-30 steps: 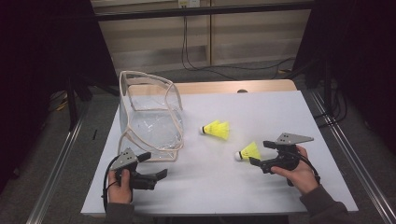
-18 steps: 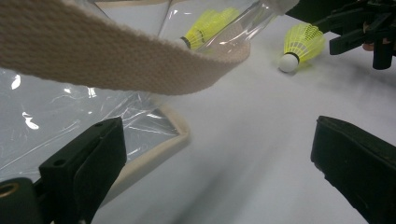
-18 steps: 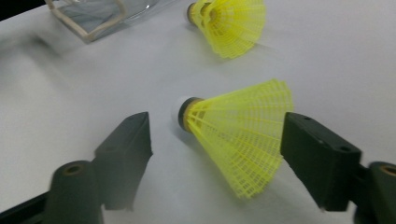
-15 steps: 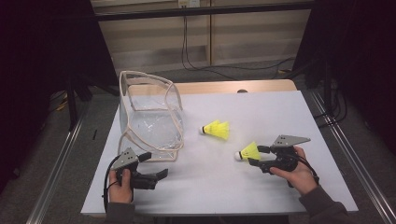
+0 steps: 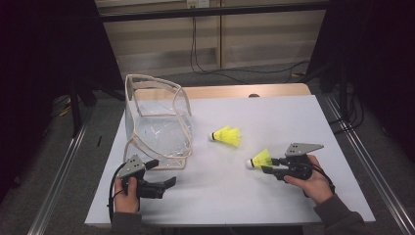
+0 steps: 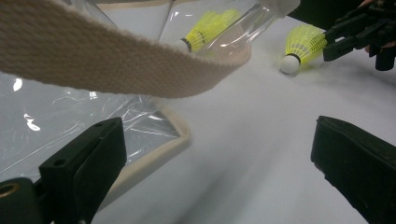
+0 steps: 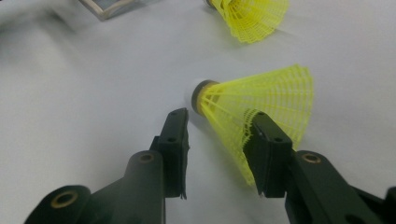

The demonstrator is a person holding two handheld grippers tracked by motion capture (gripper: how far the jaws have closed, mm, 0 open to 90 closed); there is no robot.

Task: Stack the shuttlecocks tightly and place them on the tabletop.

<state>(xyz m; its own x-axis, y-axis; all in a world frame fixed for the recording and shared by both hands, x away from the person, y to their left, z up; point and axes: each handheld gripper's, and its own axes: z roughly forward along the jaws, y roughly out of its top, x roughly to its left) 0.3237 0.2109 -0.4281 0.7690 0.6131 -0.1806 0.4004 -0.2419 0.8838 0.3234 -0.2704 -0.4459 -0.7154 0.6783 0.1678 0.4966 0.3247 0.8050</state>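
Note:
A yellow shuttlecock (image 5: 259,158) (image 7: 261,100) lies on the white table (image 5: 274,205) at the right, cork pointing left. My right gripper (image 5: 267,165) (image 7: 217,114) has its jaws on either side of the skirt. They have just been closing; one pad touches the mesh and a small gap shows at the other. A second yellow shuttlecock (image 5: 227,136) (image 7: 252,16) lies farther back, free. My left gripper (image 5: 161,172) (image 6: 218,128) rests open at the front left, nothing between its jaws, beside a clear bag (image 5: 156,122) with beige webbing trim (image 6: 116,60).
The bag stands open at the table's left, and its strap hangs close over the left gripper. In the left gripper view the nearer shuttlecock (image 6: 299,44) and the right gripper (image 6: 348,35) lie across bare white table. Metal rails run along both table sides.
The right gripper's jaws have narrowed around the near shuttlecock's skirt. Both hands, the bag and the far shuttlecock stay where they were.

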